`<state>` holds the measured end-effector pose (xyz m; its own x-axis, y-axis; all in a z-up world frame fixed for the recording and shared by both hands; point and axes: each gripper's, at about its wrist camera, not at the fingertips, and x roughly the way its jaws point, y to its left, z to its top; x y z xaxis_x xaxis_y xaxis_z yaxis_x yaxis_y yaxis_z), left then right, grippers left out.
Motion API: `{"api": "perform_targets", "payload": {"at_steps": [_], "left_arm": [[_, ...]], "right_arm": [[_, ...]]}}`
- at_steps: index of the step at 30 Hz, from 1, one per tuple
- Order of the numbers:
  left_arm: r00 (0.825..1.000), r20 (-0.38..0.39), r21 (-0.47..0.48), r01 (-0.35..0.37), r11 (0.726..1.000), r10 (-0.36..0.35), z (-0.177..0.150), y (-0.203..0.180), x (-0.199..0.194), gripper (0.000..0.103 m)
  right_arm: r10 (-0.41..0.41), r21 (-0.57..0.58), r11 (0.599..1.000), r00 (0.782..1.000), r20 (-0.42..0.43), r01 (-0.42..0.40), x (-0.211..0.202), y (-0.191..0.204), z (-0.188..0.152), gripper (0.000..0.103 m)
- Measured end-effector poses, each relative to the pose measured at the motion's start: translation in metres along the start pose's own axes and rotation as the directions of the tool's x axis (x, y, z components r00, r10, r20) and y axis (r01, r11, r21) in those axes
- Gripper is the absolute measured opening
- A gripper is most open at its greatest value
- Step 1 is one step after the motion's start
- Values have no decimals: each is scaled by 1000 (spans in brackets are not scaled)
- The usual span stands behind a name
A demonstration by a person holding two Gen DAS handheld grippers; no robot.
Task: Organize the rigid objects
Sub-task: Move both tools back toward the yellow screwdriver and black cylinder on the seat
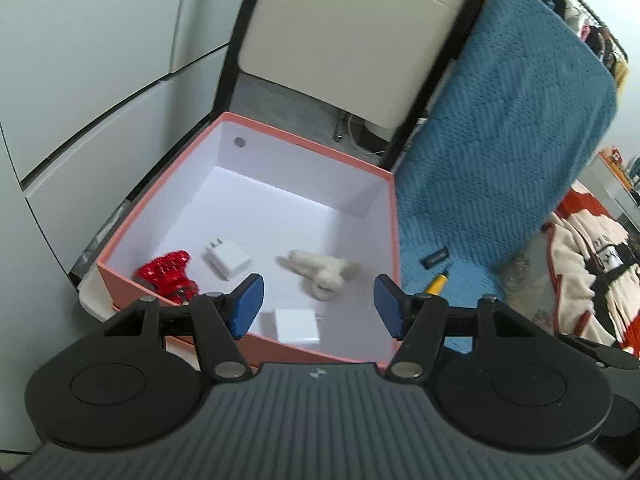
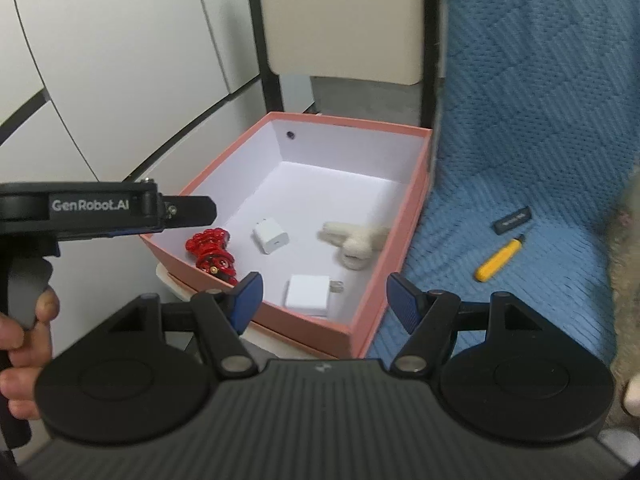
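A pink box with a white inside holds a red toy, two white chargers and a cream plush figure. On the blue blanket to the box's right lie a yellow tool and a small black stick. My left gripper hangs open above the box's near edge, nothing between its fingers. My right gripper is also open and empty, above the near right corner. The left tool's side shows in the right wrist view, held by a hand.
The box rests on a chair seat with a beige backrest. White cabinet doors stand to the left. A blue knitted blanket covers the surface on the right, with a red and cream garment beyond it.
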<state>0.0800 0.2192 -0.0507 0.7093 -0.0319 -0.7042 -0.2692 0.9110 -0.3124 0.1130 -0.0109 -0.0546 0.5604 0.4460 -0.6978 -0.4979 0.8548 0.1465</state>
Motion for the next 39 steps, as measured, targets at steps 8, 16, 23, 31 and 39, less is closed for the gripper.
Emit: {"api": "perform_targets", "payload": {"at_steps": [8, 16, 23, 31, 39], "left_arm": [[998, 22, 20, 58, 998, -58, -23, -45, -19, 67], [993, 43, 79, 106, 991, -109, -51, -101, -38, 67], [988, 6, 139, 151, 979, -154, -88, -140, -40, 67], [981, -36, 164, 195, 967, -192, -104, -160, -24, 66], [975, -71, 184, 220, 958, -211, -103, -169, 10, 66]], "right_arm": [[-53, 16, 999, 998, 46, 52, -46, -35, -21, 70], [-98, 64, 994, 990, 102, 92, -91, -69, -53, 70], [-152, 100, 985, 982, 110, 141, -113, -97, -90, 70], [-192, 155, 973, 973, 131, 171, -122, -123, -114, 70], [-207, 176, 967, 970, 126, 184, -102, -148, -113, 70]]}}
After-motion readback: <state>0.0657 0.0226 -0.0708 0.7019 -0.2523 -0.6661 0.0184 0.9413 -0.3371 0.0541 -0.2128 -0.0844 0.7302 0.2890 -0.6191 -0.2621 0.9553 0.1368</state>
